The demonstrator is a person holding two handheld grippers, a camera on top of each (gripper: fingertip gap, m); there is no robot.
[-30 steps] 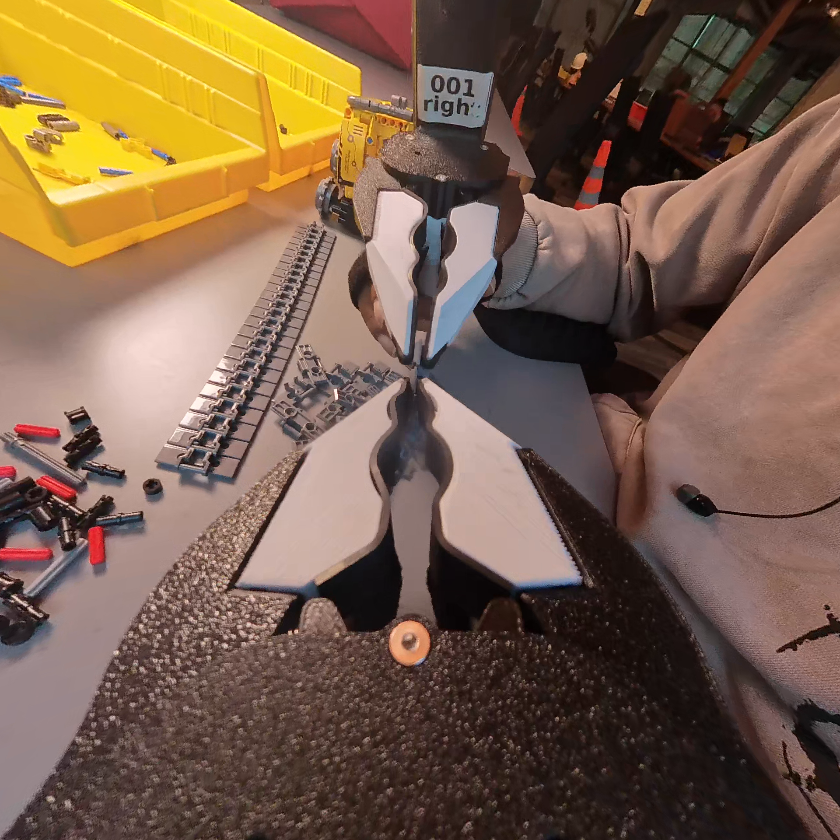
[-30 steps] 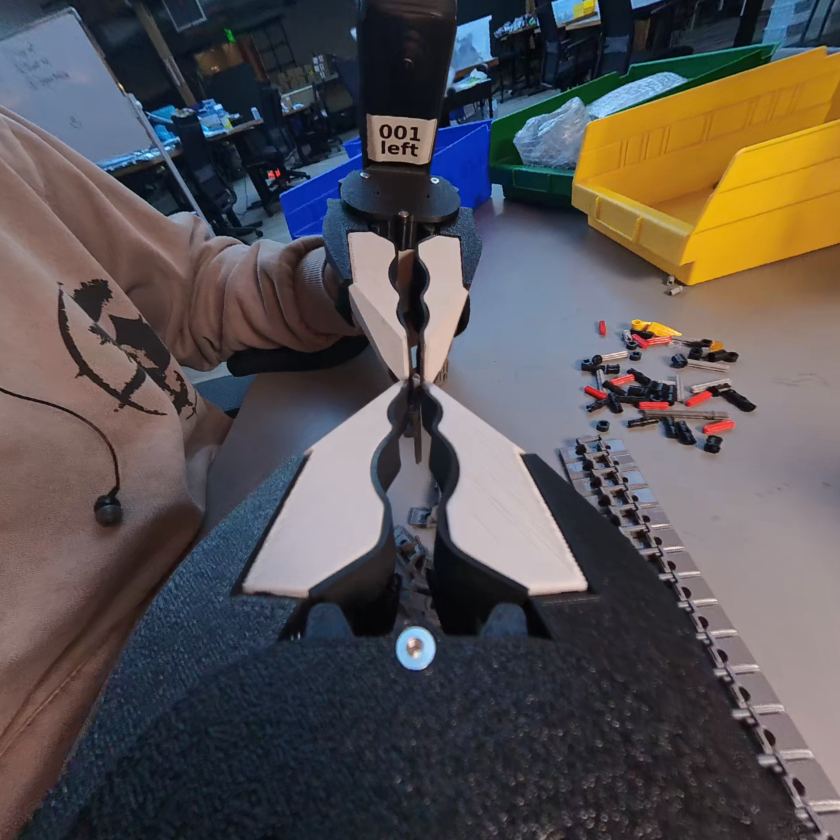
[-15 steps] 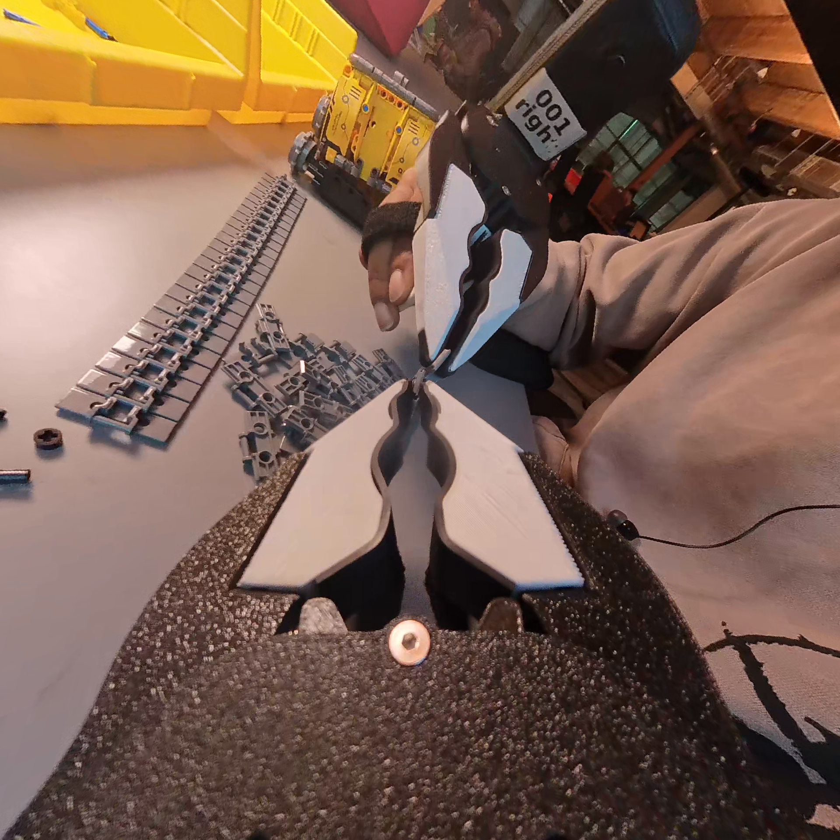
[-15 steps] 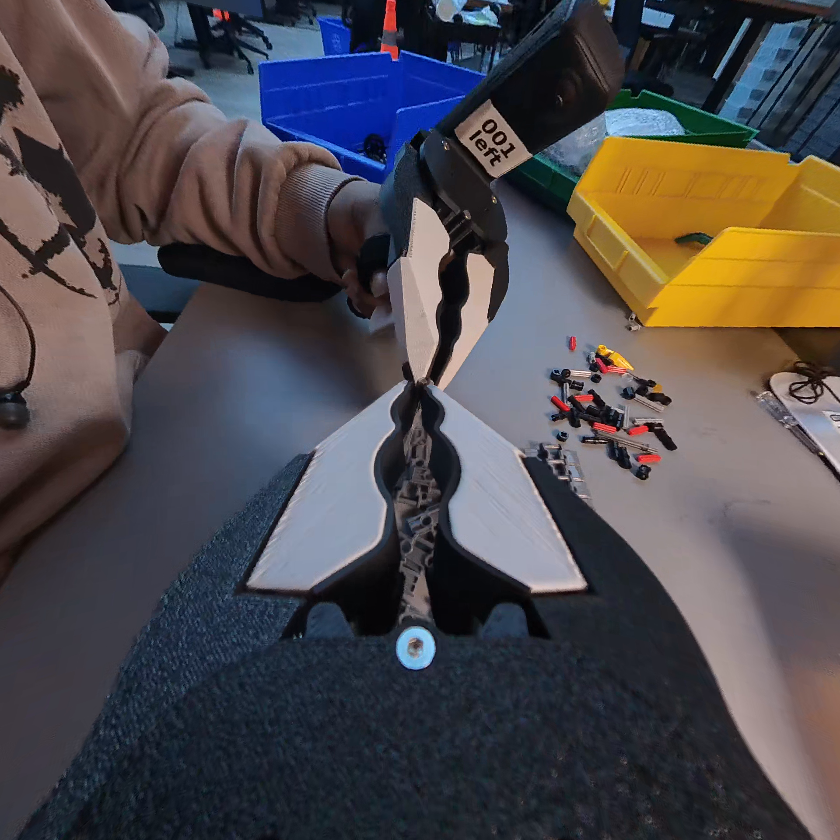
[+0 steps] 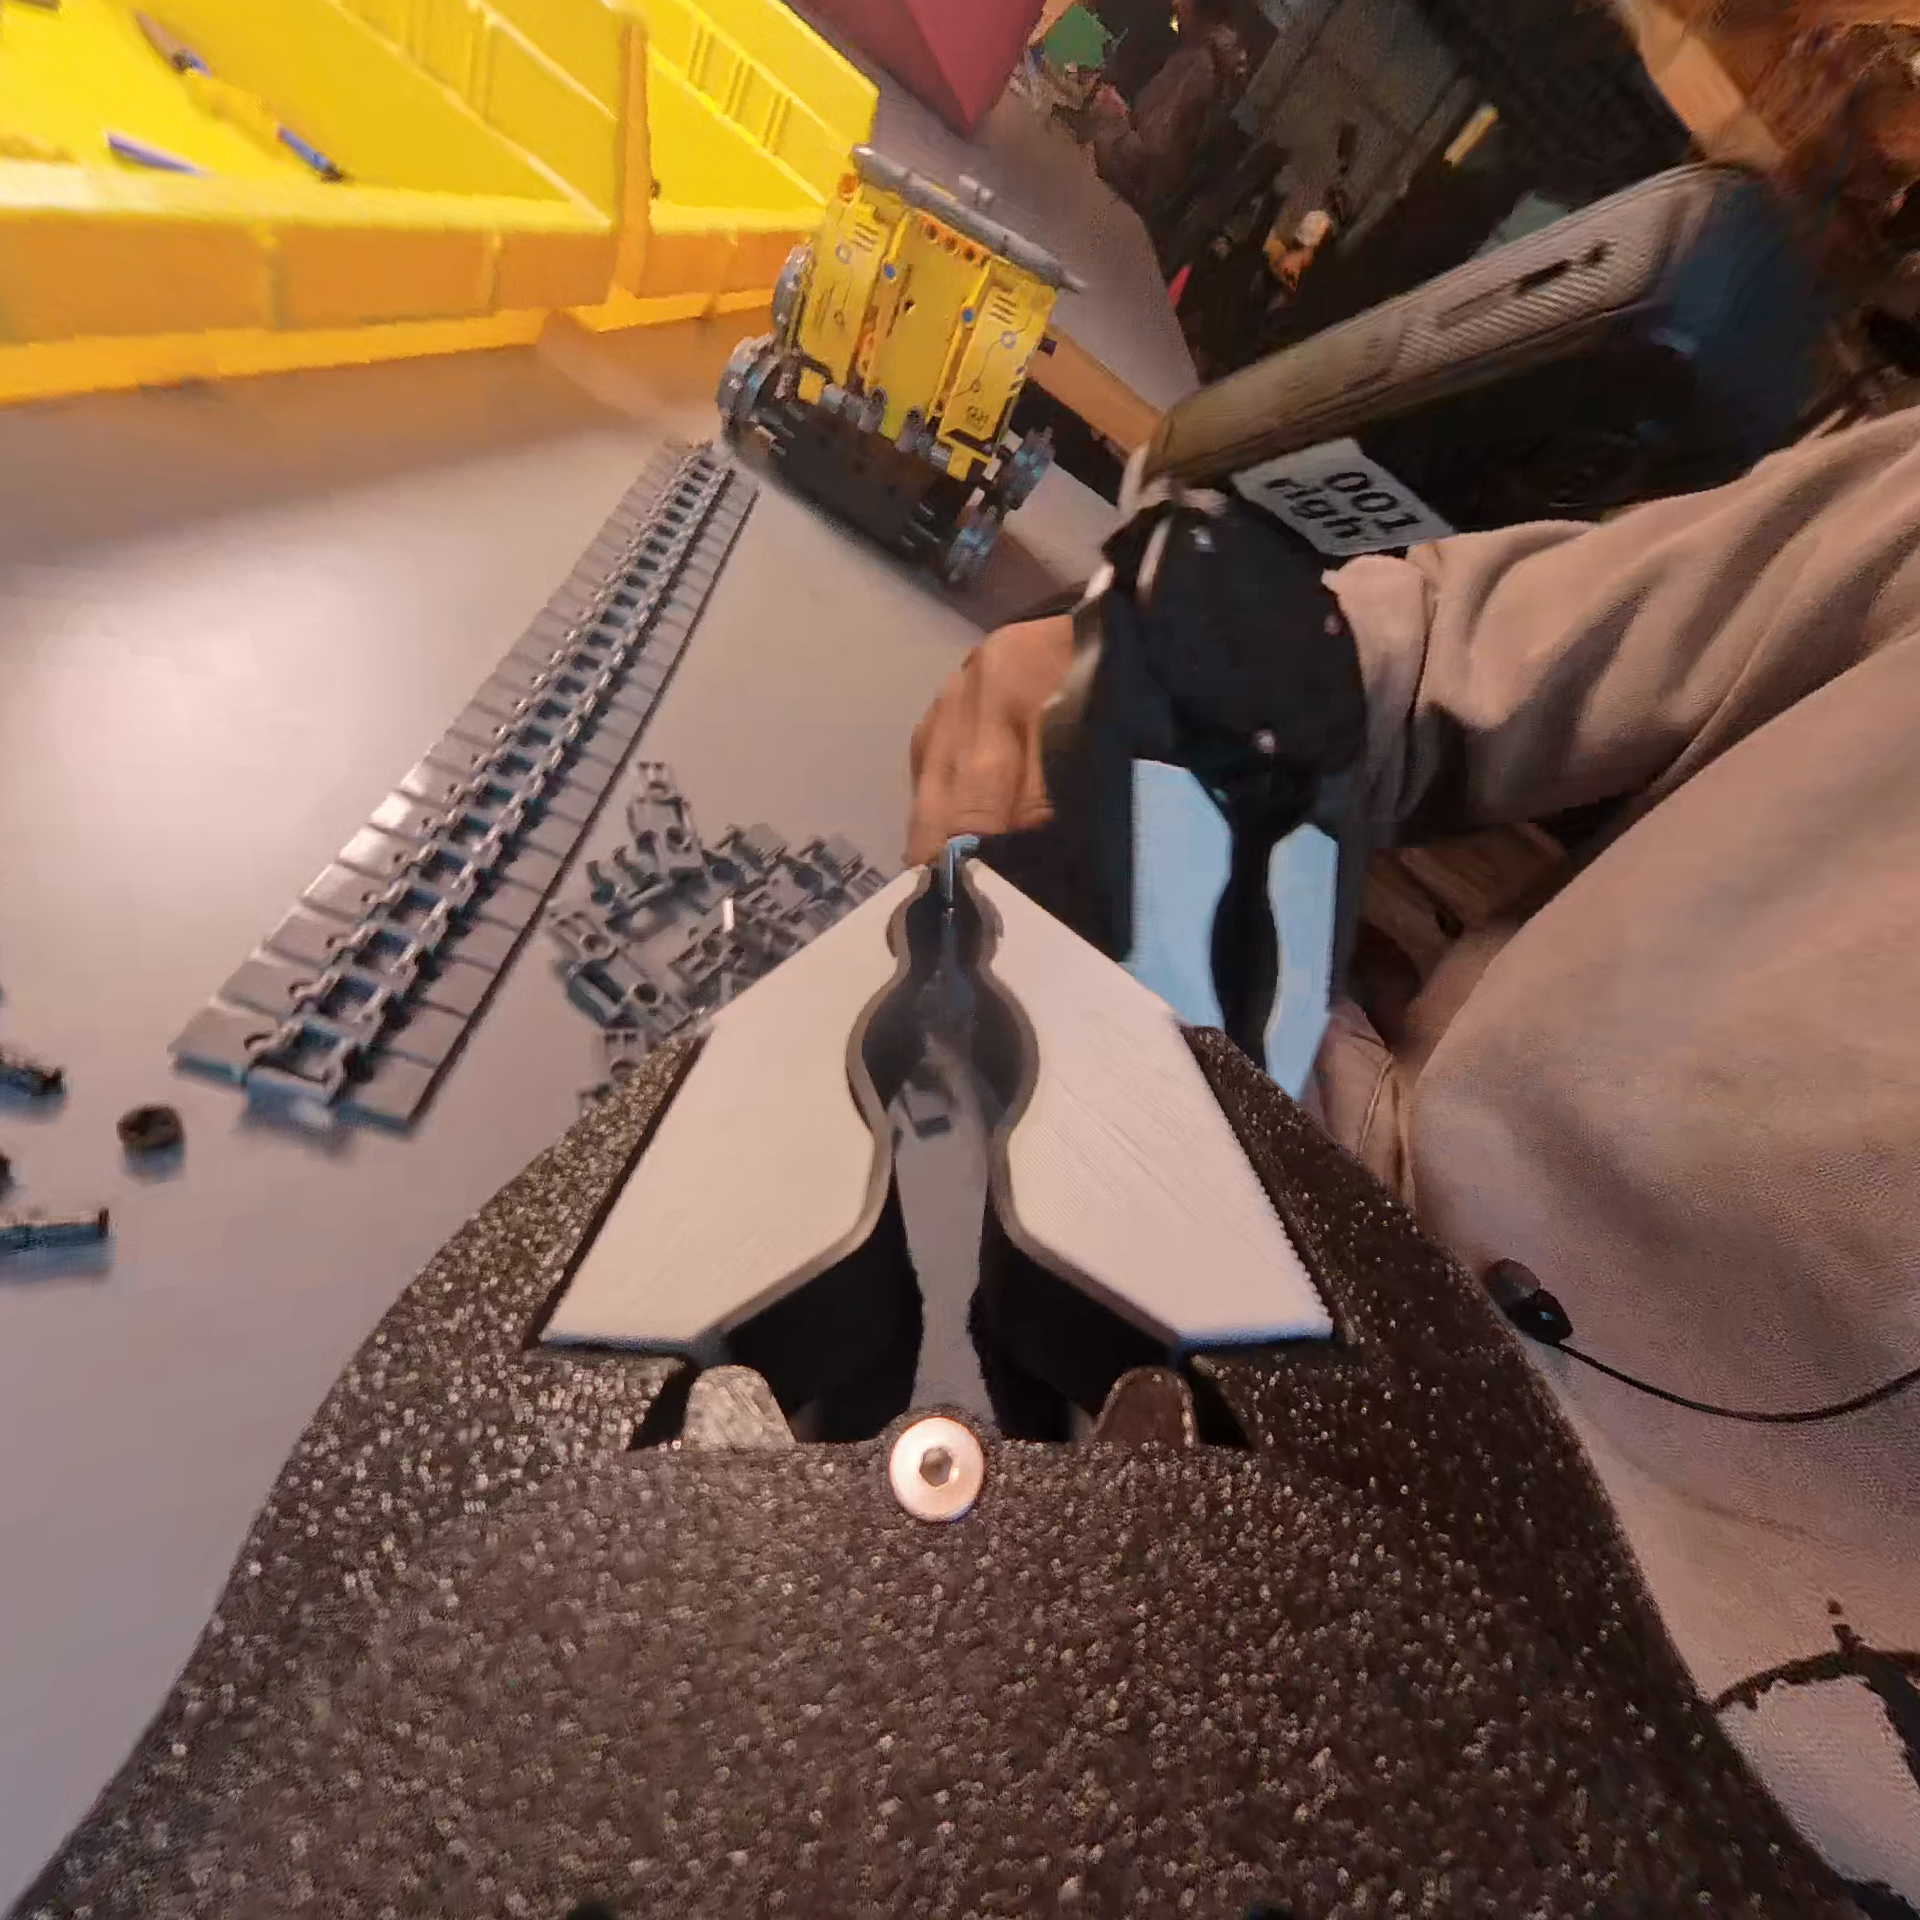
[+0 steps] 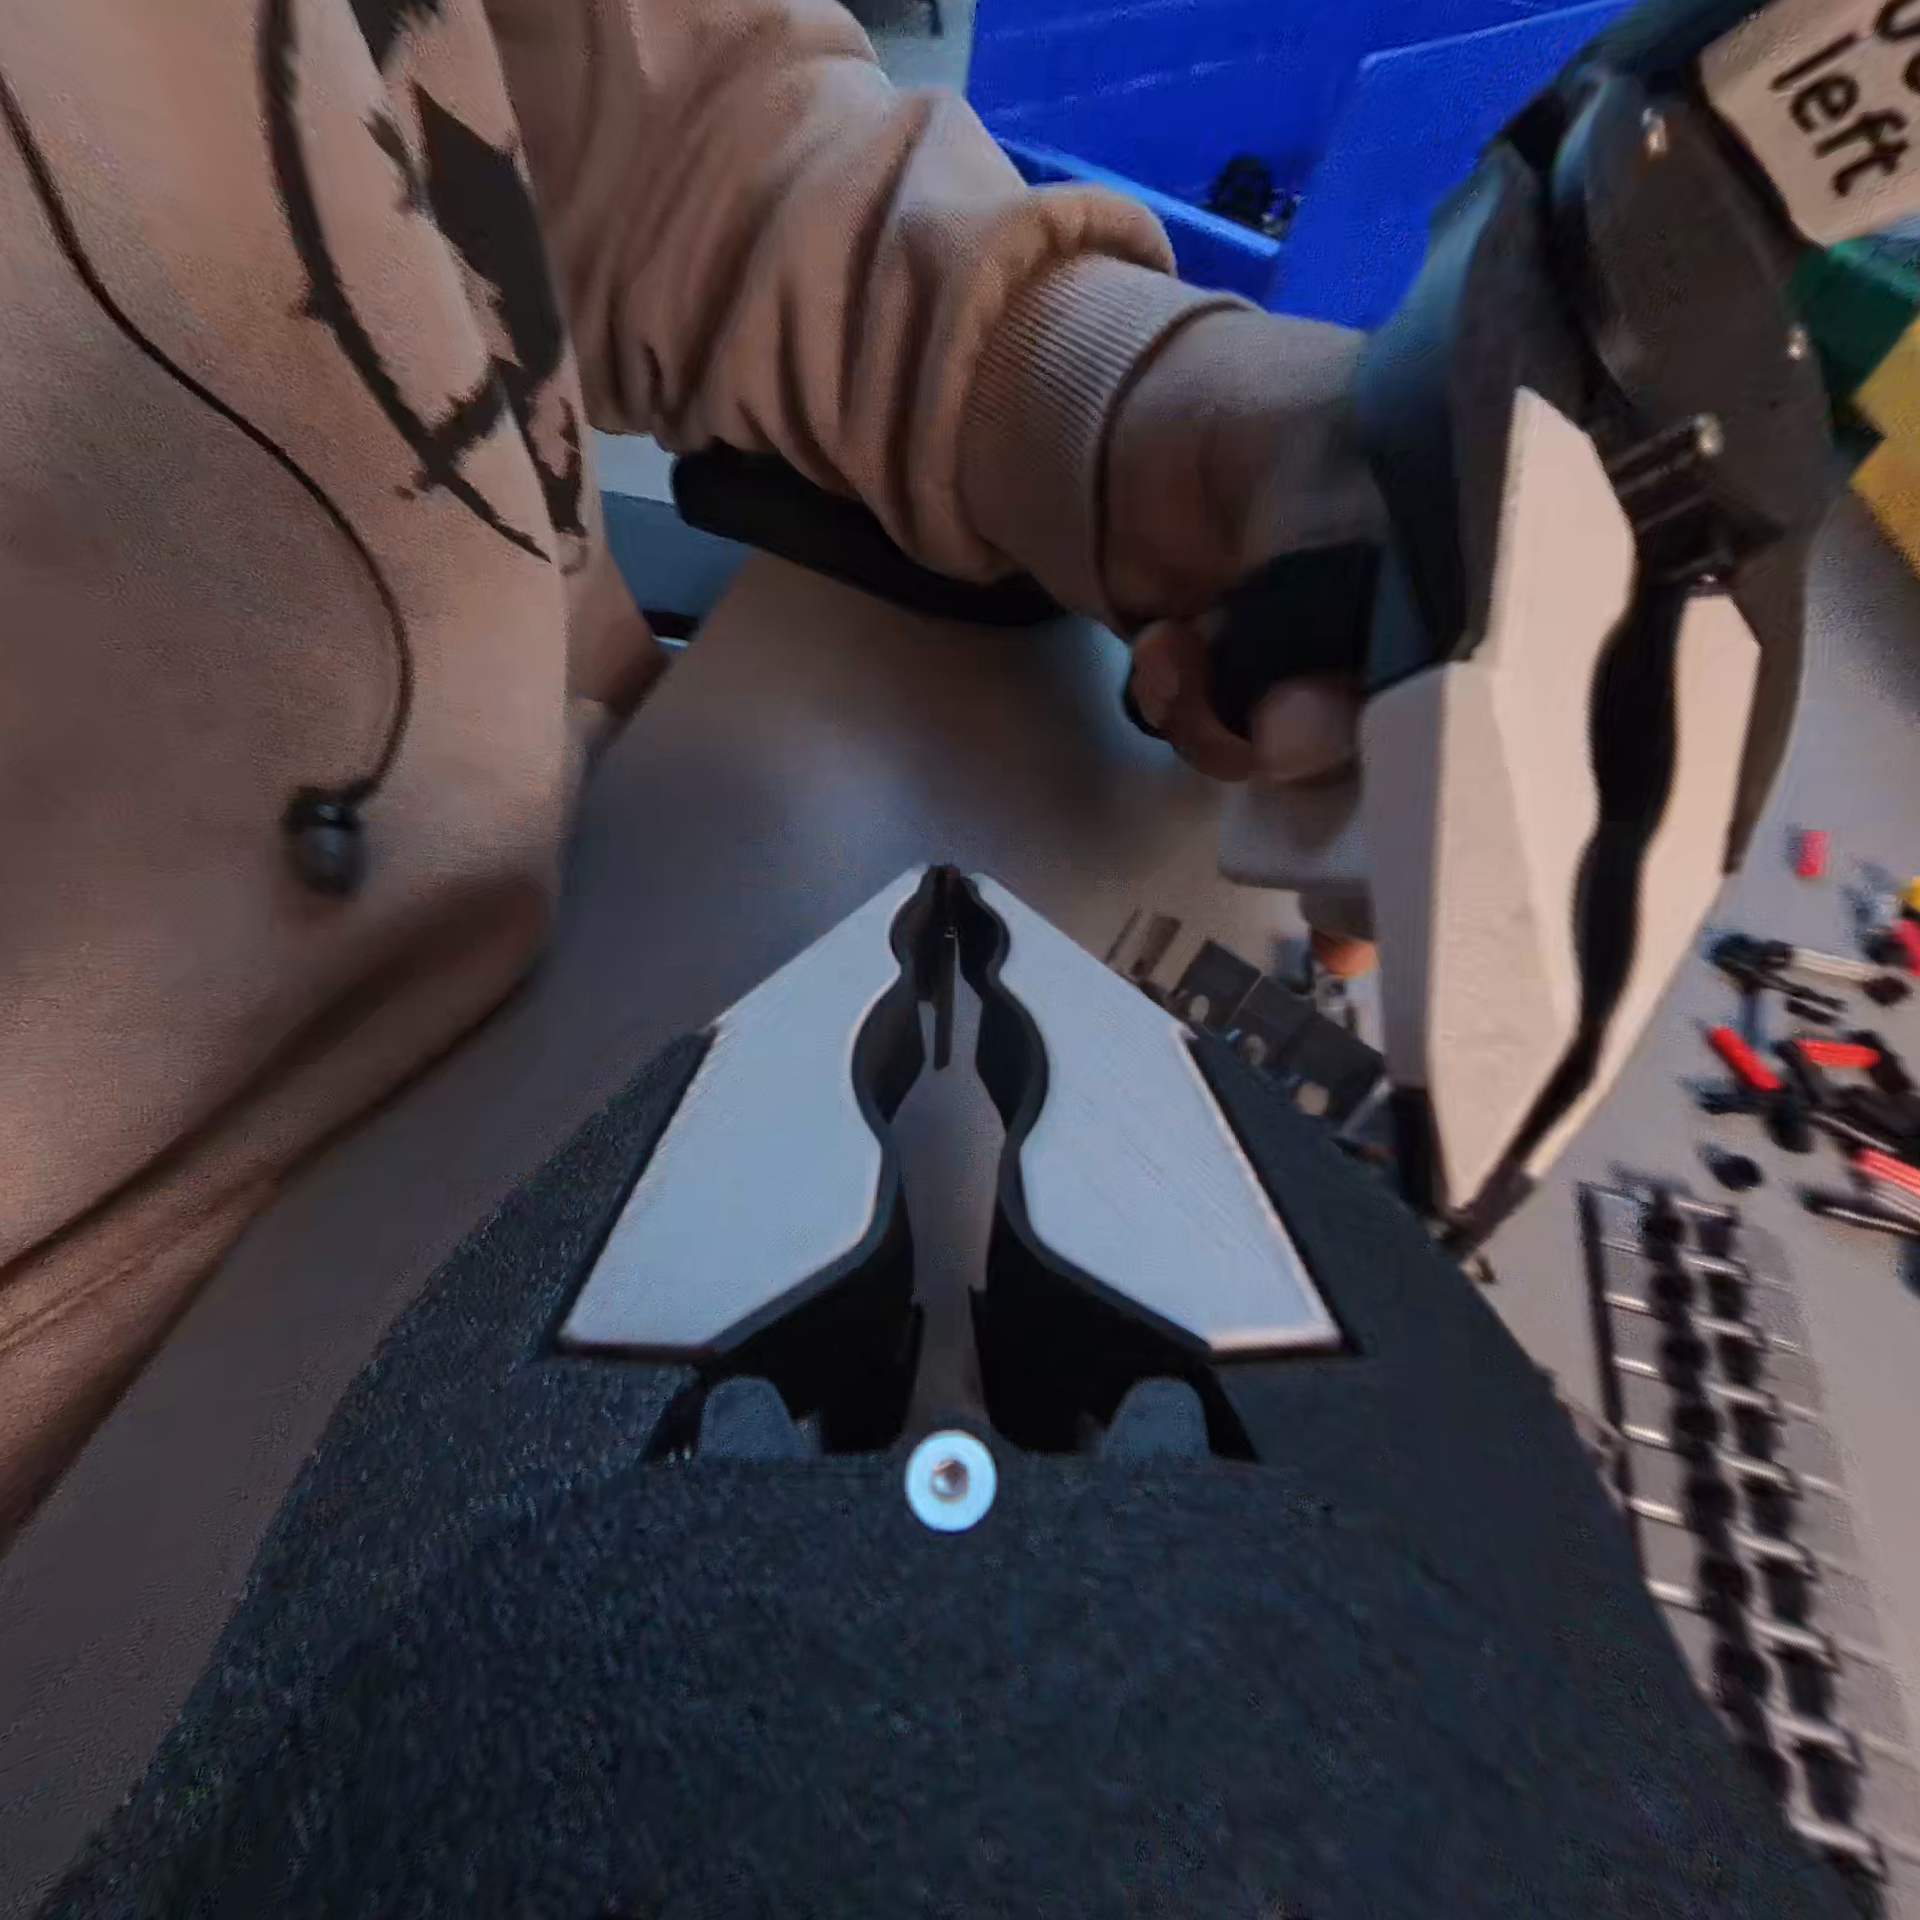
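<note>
The left gripper [image 5: 948,883] has its fingers drawn together, clamped on a small grey link piece [image 5: 954,858] that pokes out at its tips. At ten o'clock from it a loose heap of grey links [image 5: 696,925] lies on the grey counter [image 5: 187,748], with the long assembled grey track [image 5: 488,800] beyond and a yellow toy vehicle [image 5: 904,353] at twelve o'clock. The right gripper [image 6: 943,883] is closed on a thin dark piece [image 6: 943,977] held edge-on; what it is cannot be told. Red and black pins [image 6: 1808,1081] lie at three o'clock from it.
</note>
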